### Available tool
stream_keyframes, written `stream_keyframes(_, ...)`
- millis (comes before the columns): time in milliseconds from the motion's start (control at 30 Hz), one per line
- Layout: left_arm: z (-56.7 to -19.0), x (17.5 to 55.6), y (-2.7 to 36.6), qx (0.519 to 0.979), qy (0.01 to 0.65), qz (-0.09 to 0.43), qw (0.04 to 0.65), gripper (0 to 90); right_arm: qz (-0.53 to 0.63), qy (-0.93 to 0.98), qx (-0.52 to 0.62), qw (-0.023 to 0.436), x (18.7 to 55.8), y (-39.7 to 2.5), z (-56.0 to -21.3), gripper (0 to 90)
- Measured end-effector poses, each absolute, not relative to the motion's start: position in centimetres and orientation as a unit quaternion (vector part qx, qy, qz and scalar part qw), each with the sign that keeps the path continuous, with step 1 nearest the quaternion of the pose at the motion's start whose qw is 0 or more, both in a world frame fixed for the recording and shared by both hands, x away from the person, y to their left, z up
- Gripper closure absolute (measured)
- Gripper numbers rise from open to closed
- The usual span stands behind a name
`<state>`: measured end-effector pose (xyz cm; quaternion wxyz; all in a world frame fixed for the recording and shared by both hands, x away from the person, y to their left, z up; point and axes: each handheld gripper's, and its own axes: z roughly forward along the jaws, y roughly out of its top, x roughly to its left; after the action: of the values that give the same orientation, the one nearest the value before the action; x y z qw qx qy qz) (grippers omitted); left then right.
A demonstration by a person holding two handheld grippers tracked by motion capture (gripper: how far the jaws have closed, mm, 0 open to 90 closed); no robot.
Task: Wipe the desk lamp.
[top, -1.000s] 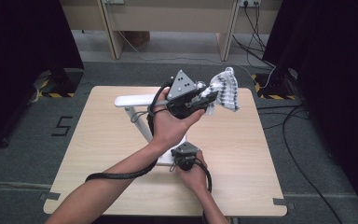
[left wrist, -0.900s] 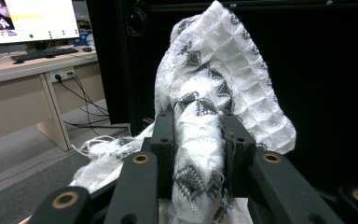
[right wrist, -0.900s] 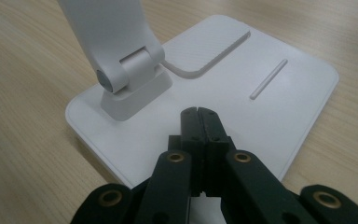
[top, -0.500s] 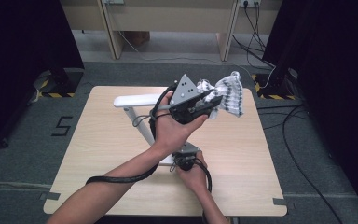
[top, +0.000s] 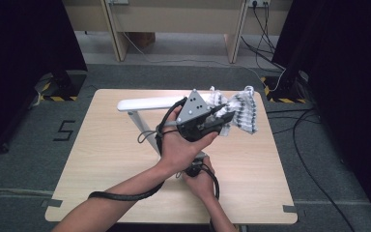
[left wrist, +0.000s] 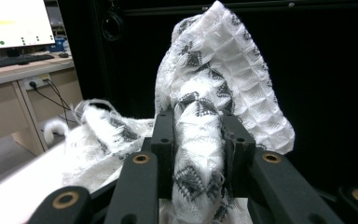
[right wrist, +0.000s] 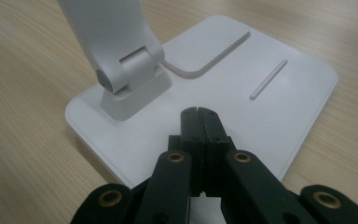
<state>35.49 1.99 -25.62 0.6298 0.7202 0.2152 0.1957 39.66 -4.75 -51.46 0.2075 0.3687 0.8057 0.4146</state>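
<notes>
A: Left gripper [left wrist: 198, 154] status?

B: Clamped on a bunched fold of the cloth [left wrist: 223, 88]. The fold is seen pinched between both jaws in the left gripper view; the rest of the cloth hangs loose above and to the side.

A: Where is it in the scene?

B: Lifted off the table [top: 101, 159], at the far right part, in the high view. The cloth [top: 239, 111] is draped beside the far end of the lamp [top: 149, 103] arm, probably over it; contact can't be confirmed.

A: Right gripper [right wrist: 200, 116]?

B: Jaws pressed together, nothing between them. The tips are held on or just above the white lamp base [right wrist: 279, 102], near the hinge [right wrist: 130, 74]. Looks like the base is being steadied.

A: Progress?

B: Judged as mid-task. Grasp and lift of the cloth are done. If the lamp is being wiped, the arm and base are left; if the cloth is being removed, it has yet to be carried clear and set down. Which of the two can't be told.

A: Risk?

B: The loose cloth could snag the lamp arm; the base hold should be kept.
</notes>
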Motion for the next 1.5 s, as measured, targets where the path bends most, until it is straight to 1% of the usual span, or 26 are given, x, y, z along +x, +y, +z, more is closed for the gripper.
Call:
stream_keyframes(167, -26.9, 35.4, 1.8, 0.727, 0.217, 0.188, 0.624, 70.6, 0.414, 0.805, 0.371, 0.206, 39.6, -4.7, -51.5, 90.0)
stream_keyframes(733, -29.7, 36.3, 2.9, 0.722, 0.258, 0.187, 0.615, 70.7, 0.413, 0.806, 0.370, 0.208, 39.6, -4.7, -51.5, 90.0)
stream_keyframes(1133, -30.3, 37.4, 3.6, 0.706, 0.299, 0.191, 0.612, 70.9, 0.413, 0.806, 0.370, 0.208, 39.6, -4.7, -51.5, 90.0)
stream_keyframes(1367, -30.5, 37.4, 4.3, 0.684, 0.319, 0.194, 0.627, 71.2, 0.414, 0.806, 0.370, 0.207, 39.6, -4.7, -51.5, 90.0)
stream_keyframes(1500, -30.6, 37.1, 4.6, 0.675, 0.320, 0.191, 0.637, 71.4, 0.414, 0.806, 0.369, 0.208, 39.6, -4.7, -51.5, 90.0)
